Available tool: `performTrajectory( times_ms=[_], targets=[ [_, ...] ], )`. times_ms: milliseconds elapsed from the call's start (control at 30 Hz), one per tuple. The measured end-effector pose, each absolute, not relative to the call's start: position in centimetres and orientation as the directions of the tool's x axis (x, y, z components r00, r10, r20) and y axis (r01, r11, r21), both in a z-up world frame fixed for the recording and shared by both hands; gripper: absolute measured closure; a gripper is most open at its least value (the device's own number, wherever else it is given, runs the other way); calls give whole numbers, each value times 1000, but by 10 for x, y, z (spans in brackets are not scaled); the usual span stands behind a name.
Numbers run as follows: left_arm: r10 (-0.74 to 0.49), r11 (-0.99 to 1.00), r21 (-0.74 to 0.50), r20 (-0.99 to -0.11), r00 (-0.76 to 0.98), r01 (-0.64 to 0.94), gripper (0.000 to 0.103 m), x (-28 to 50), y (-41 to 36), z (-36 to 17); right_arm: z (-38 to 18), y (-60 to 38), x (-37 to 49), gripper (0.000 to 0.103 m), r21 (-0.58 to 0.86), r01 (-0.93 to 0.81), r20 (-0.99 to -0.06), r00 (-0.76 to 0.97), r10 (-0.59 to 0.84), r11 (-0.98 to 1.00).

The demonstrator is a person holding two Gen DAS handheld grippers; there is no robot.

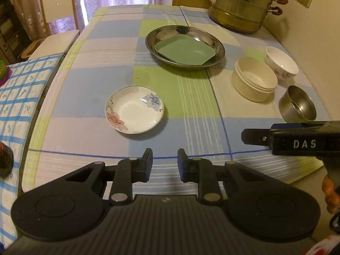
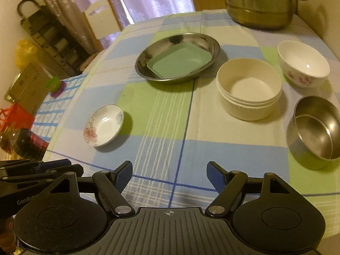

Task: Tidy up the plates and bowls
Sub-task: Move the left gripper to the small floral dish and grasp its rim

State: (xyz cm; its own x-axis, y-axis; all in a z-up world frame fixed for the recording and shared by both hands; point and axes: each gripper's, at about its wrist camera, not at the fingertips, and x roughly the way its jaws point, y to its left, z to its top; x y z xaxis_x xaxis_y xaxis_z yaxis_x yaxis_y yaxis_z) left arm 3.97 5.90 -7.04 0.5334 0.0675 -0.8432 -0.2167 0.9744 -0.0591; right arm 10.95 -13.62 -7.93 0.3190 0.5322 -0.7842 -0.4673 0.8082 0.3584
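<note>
Everything sits on the table (image 2: 161,114) w/ a checked cloth; taking the big steel basin (image 2: 178,57) as the marker, left to right.

Floral saucer (image 2: 103,125) lies well to the left of the basin & nearer the tongs, alone on the cloth. Green square plate (image 2: 179,62) rests inside the basin, tilted against its wall. Right of the basin, just beside it: stack of cream bowls (image 2: 249,89), nested. Further right of the basin, a white floral bowl (image 2: 302,64), near the cream stack but apart. Steel bowl (image 2: 316,129) is right of the basin too, nearest the tongs, tipped a bit on its side. Steamer pot (image 2: 260,4) stands behind the basin to the right, at the table's far edge.

Left tongs (image 1: 165,164) hover low over the near cloth, on the near side of the basin, parted by a narrow gap, holding nothing. Right tongs (image 2: 169,177) hang over the near edge as well, spread wide, also holding nothing.
</note>
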Motion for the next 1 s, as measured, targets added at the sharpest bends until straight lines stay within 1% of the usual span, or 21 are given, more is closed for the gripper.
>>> performTrajectory(
  times_ms=[333,633,1000],
  targets=[
    [42,988,-41,-857,513,-149,81,49,111,-77,-81,-99,119,27,370,-387,-804,323,500,845],
    [29,990,-47,-858,513,-135,81,58,152,-79,-84,-65,121,27,367,-371,-800,341,493,853],
    [-13,993,-70,-862,506,-94,81,80,178,-91,-90,-33,124,27,369,-371,-783,369,500,852]
  ],
)
